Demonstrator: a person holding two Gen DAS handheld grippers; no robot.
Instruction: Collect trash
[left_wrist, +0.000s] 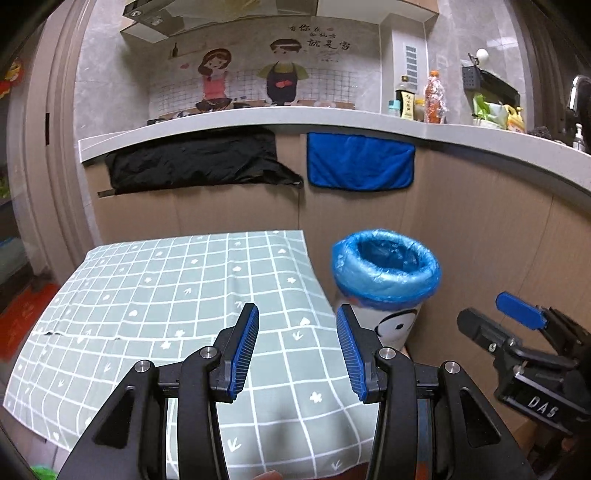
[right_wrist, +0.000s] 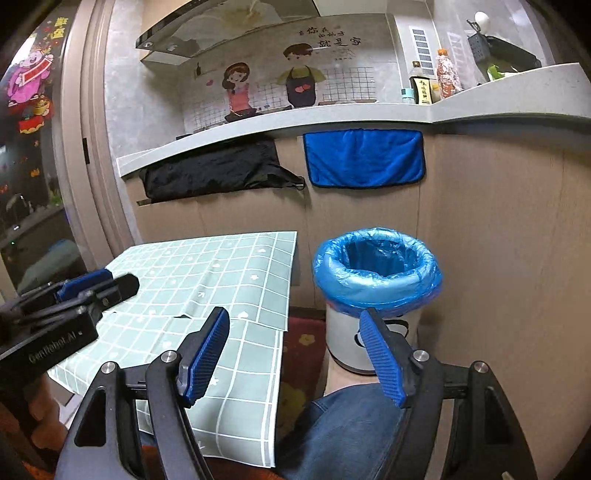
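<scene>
A white bin (left_wrist: 391, 325) lined with a blue bag (left_wrist: 386, 264) stands on the floor, just right of a low table under a green checked cloth (left_wrist: 166, 295). My left gripper (left_wrist: 297, 310) hovers open over the cloth's near right part with nothing between its blue pads. My right gripper (right_wrist: 293, 314) is open and empty too. It hangs over the gap between the table (right_wrist: 221, 266) and the bin (right_wrist: 376, 266). Each gripper shows in the other's view: the right gripper (left_wrist: 495, 317) near the bin, the left gripper (right_wrist: 107, 286) over the cloth. No piece of trash shows in either view.
A kitchen counter (left_wrist: 332, 122) runs behind, with a black cloth (left_wrist: 195, 162) and a blue towel (left_wrist: 360, 160) hanging from its edge. Bottles (left_wrist: 434, 98) stand on top. A person's jeans-clad leg (right_wrist: 343, 424) is below my right gripper, over a red floor mat (right_wrist: 303, 343).
</scene>
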